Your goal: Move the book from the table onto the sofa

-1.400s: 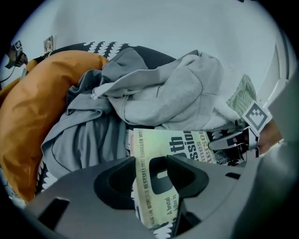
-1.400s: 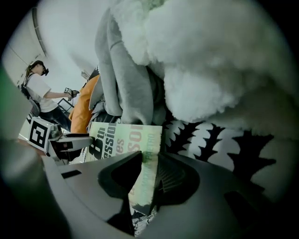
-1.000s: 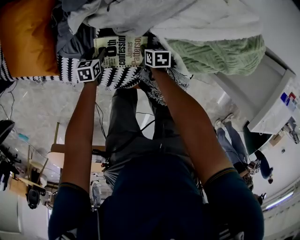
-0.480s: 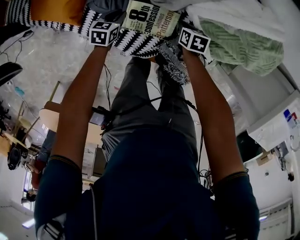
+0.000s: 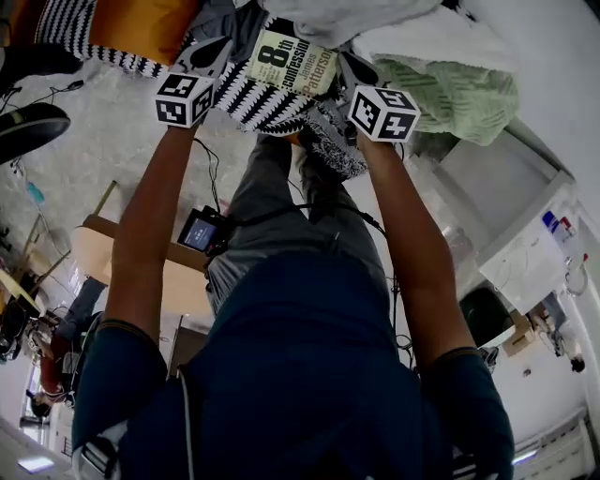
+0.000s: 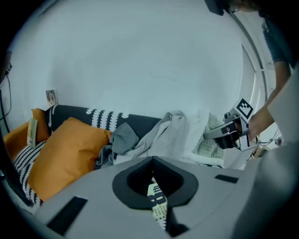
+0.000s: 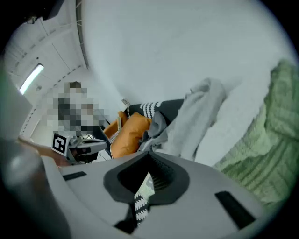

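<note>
The book point(image 5: 292, 64), a pale paperback with black title print, lies flat on the sofa's black-and-white zigzag blanket point(image 5: 253, 101). My left gripper point(image 5: 208, 58) hovers just left of it and my right gripper point(image 5: 352, 75) just right of it, both clear of the cover. Both sets of jaws have just been closing with nothing between them and now stand shut. In the left gripper view the left gripper point(image 6: 152, 161) shows only a strip of the book point(image 6: 158, 205) through the slit below its jaws. The right gripper point(image 7: 148, 156) shows the same kind of strip.
An orange cushion point(image 5: 141, 26) lies at the sofa's left, and a green knitted blanket point(image 5: 459, 94) with white and grey clothes point(image 6: 163, 135) at its right. A white cabinet point(image 5: 525, 253) stands to the right. A wooden table point(image 5: 178, 281) is behind my legs.
Both grippers have pulled up and away from the book's two ends. The book stays lying on the zigzag blanket.
</note>
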`<state>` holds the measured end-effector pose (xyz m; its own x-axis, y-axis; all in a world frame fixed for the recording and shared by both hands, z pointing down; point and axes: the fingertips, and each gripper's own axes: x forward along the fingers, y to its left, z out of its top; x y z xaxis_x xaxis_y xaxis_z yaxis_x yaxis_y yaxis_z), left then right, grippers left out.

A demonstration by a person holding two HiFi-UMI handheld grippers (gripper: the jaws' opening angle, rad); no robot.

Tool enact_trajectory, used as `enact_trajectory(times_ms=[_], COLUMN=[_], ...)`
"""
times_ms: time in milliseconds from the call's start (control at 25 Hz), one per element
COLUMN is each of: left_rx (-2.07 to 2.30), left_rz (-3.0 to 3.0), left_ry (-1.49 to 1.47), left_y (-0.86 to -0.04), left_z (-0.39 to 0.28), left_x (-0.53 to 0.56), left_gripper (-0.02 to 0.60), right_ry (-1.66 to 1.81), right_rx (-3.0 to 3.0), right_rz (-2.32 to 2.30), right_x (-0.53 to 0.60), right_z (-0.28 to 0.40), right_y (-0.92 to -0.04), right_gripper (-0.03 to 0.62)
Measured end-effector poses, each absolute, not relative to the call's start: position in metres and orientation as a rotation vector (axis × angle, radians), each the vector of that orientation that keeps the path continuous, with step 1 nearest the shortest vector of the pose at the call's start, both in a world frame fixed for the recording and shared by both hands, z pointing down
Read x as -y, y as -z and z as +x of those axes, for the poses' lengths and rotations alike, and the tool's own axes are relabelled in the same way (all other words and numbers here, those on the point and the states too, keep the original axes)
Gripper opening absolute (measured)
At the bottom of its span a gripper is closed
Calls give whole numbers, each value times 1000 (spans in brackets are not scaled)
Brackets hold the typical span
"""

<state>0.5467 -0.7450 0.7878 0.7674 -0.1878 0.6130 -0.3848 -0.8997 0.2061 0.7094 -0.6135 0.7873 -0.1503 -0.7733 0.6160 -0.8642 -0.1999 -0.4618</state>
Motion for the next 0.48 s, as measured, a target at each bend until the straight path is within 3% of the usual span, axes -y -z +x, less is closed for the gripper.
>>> enact_trajectory(times_ms=[480], left_rx=[546], left_rz=[2873], left_ry=[-581], left_y=[-592], left_z=[528], left_x=[720], left_gripper=[4], right_ry=[-741], right_rx=[2328], right_rz=[1972], right_x=[601], right_z=[694], right_y=[-556], right_gripper=[14])
